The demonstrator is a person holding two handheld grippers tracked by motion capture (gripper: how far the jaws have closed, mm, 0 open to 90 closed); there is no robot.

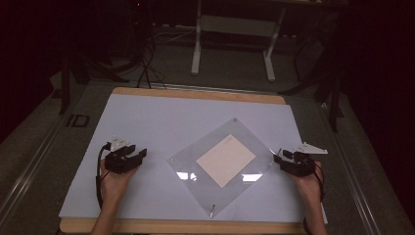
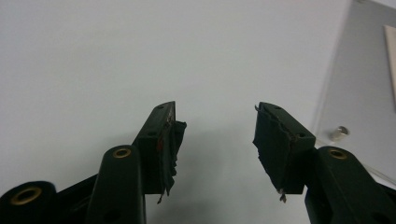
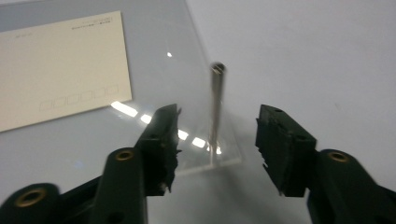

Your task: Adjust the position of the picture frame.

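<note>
Two grippers flank a clear sheet that lies diamond-wise on the pale mat, right of centre; all places below are given from that sheet.

Left gripper: well apart from the sheet's left corner, resting low over bare mat, held by the left hand. In the left gripper view its jaws stand wide apart with nothing between them, torn black padding on the inner faces. The sheet's edge and a small metal stud sit just beyond the far jaw.

Sheet: a cream card lies under or on its middle; cannot tell which. Faint print shows along the card's edges in the right gripper view. Studs mark the corners; a thin pin sits at the near corner. Lamp glare on the lower half.

Right gripper: just beside the sheet's right corner, held by the right hand. Jaws spread, gripping nothing. An upright metal post at that corner stands between the jaws' line of sight, nearer the left jaw, not touching either.

Beyond the mat's far edge: white table legs and cables on the floor.
</note>
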